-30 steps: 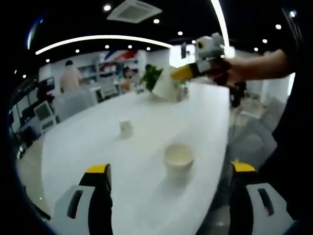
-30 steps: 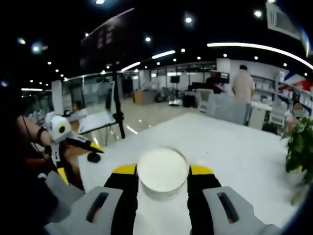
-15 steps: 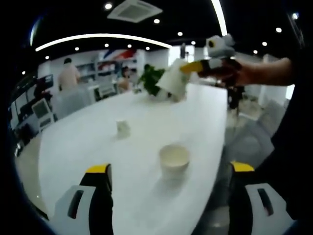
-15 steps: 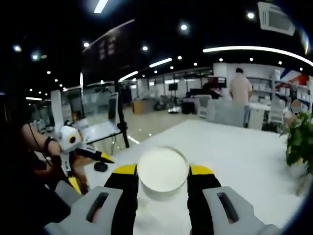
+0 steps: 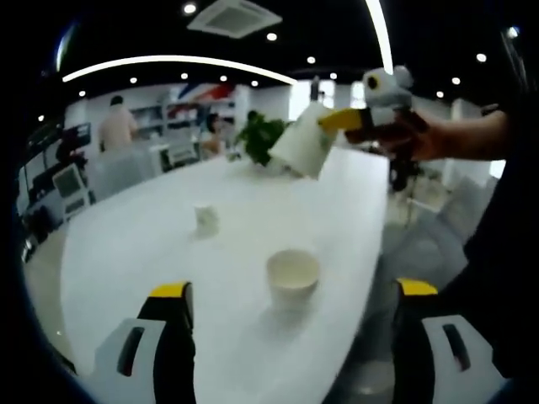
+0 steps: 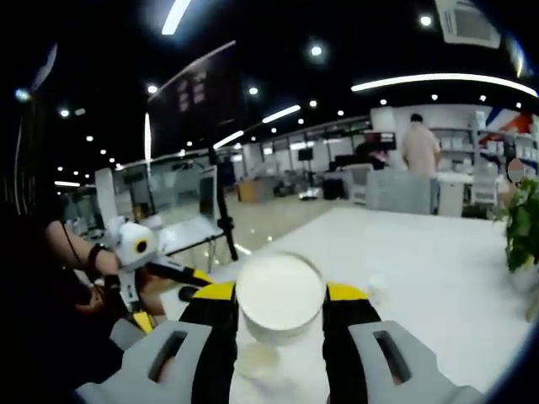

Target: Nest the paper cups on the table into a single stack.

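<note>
While the right gripper (image 6: 280, 307) carries a white paper cup (image 6: 280, 292) clamped between its fingers, a skewed descent could crumple a rim or tip the upright white paper cup (image 5: 292, 275) on the white surface (image 5: 135, 244) — a smaller paper cup (image 5: 205, 219) stands beyond it. The left gripper (image 5: 290, 337) hangs low before the near cup, fingers spread and empty. The right gripper is held high, the carried cup tilted.

Left gripper view looks low along the white tabletop (image 5: 152, 244) toward the plant. Right gripper view looks from higher, facing back across it. Both share the tabletop, each catching the other hand-held gripper.
</note>
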Tool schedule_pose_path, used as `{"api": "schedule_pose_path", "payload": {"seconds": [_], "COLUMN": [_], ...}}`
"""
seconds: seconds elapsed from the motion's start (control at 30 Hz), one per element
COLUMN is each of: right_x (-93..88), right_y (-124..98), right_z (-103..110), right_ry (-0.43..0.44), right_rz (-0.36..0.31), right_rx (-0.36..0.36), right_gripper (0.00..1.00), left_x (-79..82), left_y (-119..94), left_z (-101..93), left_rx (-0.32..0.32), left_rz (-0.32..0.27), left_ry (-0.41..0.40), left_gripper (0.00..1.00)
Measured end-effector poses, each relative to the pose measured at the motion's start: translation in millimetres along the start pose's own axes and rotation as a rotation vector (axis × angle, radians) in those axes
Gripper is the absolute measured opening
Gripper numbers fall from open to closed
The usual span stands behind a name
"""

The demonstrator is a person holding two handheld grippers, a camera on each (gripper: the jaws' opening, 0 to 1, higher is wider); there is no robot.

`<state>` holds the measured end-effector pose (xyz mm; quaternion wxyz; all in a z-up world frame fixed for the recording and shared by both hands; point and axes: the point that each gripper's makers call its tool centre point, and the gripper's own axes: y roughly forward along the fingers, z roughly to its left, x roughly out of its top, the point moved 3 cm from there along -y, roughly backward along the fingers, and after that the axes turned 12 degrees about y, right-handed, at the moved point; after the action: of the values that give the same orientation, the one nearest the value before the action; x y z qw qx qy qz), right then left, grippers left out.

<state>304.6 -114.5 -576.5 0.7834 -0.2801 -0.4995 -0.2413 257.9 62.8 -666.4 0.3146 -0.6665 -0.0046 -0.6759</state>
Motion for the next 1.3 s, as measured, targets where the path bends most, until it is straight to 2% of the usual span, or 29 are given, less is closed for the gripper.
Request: {"api": "schedule_pose_path", "payload": {"seconds": [0.13,0.23,0.3,0.4,0.53,0.67,0.77,0.93,1.07,1.17,1.3], "right_x": [-1.6,-2.9,-3.8,-4.9,-5.2,-5.6,-5.2,-9.0,-12.8,-13.3,-14.1], "right_y": [4.2,6.6,8.0,10.8,13.6,15.8,16.0,15.0,13.5,12.9,12.7], "right_z": [4.5,8.3,11.1,16.4,21.8,28.2,32.2,38.4,40.0,41.9,46.7], "right_ry": [0.006,0.017,0.037,0.048,0.054,0.055,0.062,0.076,0.093,0.109,0.112], "right_rz": [0.003,0.002,-0.001,-0.003,-0.002,0.003,0.000,0.004,0.004,-0.002,-0.006], "right_rx": [0.012,0.020,0.027,0.041,0.058,0.076,0.090,0.111,0.117,0.120,0.128], "right_gripper": [0.36,0.36,0.36,0.36,0.36,0.36,0.36,0.36,0.36,0.36,0.36], "left_x": [4.3,15.0,15.3,26.1,32.5,44.3,46.7,58.8,61.1,65.0,68.5], "left_y": [0.9,-1.2,0.9,3.4,6.1,8.6,12.6,17.0,21.2,22.4,22.4], "left_z": [-0.3,-1.2,-2.0,-3.4,-4.5,-9.7,-14.3,-26.7,-34.6,-39.0,-41.2], "left_rx": [-0.014,-0.001,-0.007,-0.016,-0.021,-0.049,-0.071,-0.119,-0.149,-0.149,-0.162], "left_rz": [-0.018,-0.060,-0.060,-0.122,-0.135,-0.173,-0.169,-0.182,-0.190,-0.198,-0.202], "left_ry": [-0.019,0.004,-0.045,-0.122,-0.108,-0.134,-0.151,-0.156,-0.168,-0.097,-0.090], "left_gripper": [0.95,0.91,0.91,0.90,0.86,0.82,0.81,0.78,0.74,0.73,0.71]}}
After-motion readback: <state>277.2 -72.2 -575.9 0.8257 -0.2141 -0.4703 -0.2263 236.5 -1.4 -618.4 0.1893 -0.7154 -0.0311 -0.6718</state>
